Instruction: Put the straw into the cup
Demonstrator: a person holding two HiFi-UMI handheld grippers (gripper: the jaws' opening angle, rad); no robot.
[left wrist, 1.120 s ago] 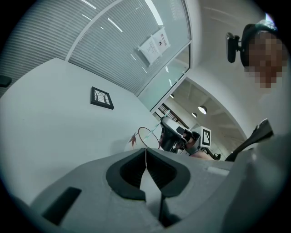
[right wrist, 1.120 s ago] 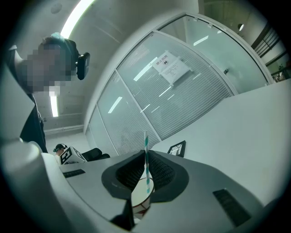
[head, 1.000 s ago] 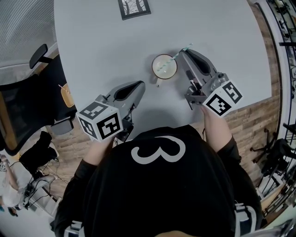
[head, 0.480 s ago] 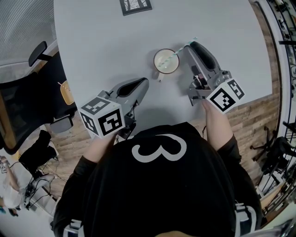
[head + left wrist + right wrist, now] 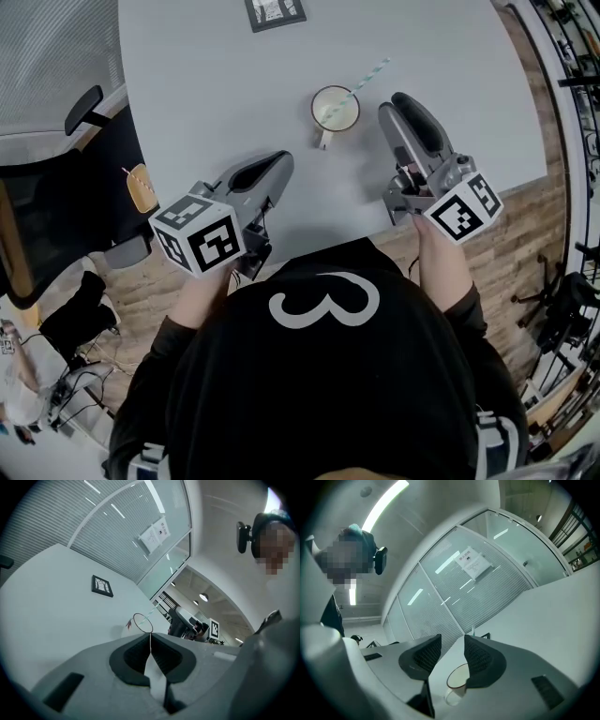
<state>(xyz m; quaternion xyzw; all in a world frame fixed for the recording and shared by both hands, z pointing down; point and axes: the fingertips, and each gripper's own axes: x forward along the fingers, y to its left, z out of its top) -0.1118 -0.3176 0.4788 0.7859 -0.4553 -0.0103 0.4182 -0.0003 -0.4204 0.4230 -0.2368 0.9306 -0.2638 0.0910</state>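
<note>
**Letting go of the straw without disturbing it**

The straw [image 5: 367, 79] stood in the cup [image 5: 335, 109]. Its lower end was inside and its upper end leaned over the rim toward the far right of the table [image 5: 206, 84]. The cup stood upright on the table in front of me. So I judged the placing itself as done, and the step in hand was the release.

The fingers [image 5: 479, 656] of my right gripper [image 5: 396, 103] had just been opening and were wide apart, with nothing between them. In the right gripper view I saw only the table in the gap, and the cup was low down, partly behind one finger. In the head view this gripper was just beside the cup, on its right, and as far as I could tell it did not touch it.

To do this well, I thought I should keep the fingers wide. I should draw the gripper back along its own line, away from the leaning straw and not sideways across it. The straw looked light and the cup could perhaps tip, so a slow retreat seemed safer to me.

My left gripper [image 5: 279, 161] was nearer to me and apart from the cup, with its fingers pressed together and empty. It had no work here, and I judged it best to hold it away from the cup.
</note>
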